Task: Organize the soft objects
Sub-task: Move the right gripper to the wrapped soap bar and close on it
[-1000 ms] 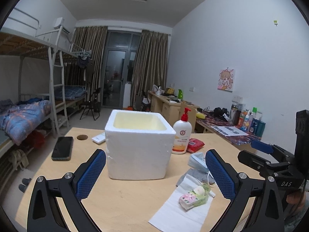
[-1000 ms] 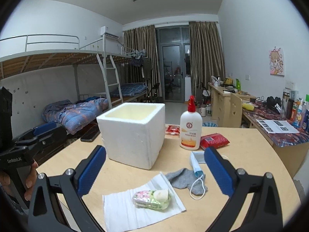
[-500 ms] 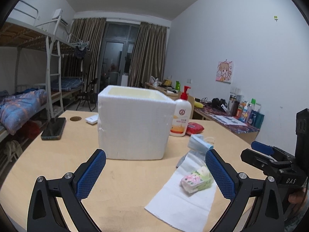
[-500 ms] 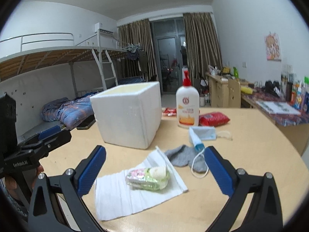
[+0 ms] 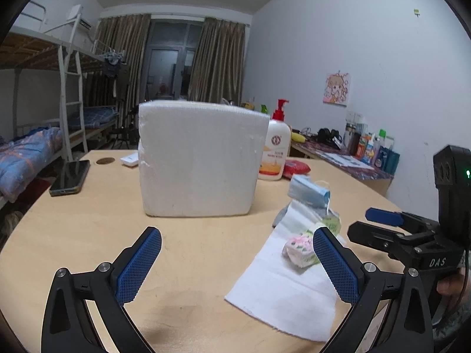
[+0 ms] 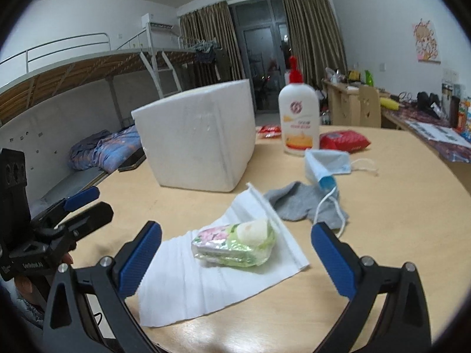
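A white foam box (image 5: 198, 158) (image 6: 197, 141) stands on the wooden table (image 5: 88, 229). In front of it lies a white paper towel (image 6: 212, 276) (image 5: 282, 285) with a flowered tissue pack (image 6: 234, 245) (image 5: 300, 248) on top. Behind the towel are a grey sock (image 6: 300, 204) and a blue face mask (image 6: 325, 163) (image 5: 309, 191). My right gripper (image 6: 235, 253) is open, low over the table, with the tissue pack between its fingers' span. My left gripper (image 5: 237, 259) is open over bare table, left of the towel.
A white pump bottle (image 6: 298, 117) (image 5: 275, 150) and a red packet (image 6: 344, 141) stand behind the mask. A phone (image 5: 70, 176) lies at the table's left edge. Bunk beds (image 5: 44, 111) fill the left side, a cluttered desk (image 5: 347, 153) the right.
Both grippers have dropped lower toward the table and come closer to the towel and tissue pack; the foam box's opening is no longer visible. Both stay open.
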Motion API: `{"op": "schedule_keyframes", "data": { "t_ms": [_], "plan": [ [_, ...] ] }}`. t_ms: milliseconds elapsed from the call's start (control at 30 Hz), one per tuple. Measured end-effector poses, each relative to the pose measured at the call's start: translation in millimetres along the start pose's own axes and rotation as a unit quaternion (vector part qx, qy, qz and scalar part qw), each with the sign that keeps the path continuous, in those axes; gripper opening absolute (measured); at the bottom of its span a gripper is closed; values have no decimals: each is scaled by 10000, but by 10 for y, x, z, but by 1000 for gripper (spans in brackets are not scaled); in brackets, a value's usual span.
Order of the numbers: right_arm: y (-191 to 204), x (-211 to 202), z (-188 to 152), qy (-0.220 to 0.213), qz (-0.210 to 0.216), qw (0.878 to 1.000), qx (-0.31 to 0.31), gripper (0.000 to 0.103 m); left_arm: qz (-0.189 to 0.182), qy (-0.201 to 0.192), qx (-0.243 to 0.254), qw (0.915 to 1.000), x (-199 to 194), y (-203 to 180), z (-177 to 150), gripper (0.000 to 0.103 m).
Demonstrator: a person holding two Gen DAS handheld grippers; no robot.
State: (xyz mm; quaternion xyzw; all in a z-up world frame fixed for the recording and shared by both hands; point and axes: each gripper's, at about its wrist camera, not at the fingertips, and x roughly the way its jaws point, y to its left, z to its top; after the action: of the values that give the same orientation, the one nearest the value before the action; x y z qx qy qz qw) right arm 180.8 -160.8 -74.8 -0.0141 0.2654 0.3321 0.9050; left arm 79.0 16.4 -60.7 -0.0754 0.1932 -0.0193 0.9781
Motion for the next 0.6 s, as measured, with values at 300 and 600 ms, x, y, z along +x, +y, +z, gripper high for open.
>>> {"op": "schedule_keyframes", "data": {
  "t_ms": [300, 600],
  "plan": [
    [37, 188, -15, 353, 179, 9992, -8, 85, -341, 259, 177, 9989, 135, 72, -81, 103],
    [21, 332, -66, 787, 222, 9966, 101, 71, -626, 401, 159, 9971, 213, 145, -110, 103]
  ]
}}
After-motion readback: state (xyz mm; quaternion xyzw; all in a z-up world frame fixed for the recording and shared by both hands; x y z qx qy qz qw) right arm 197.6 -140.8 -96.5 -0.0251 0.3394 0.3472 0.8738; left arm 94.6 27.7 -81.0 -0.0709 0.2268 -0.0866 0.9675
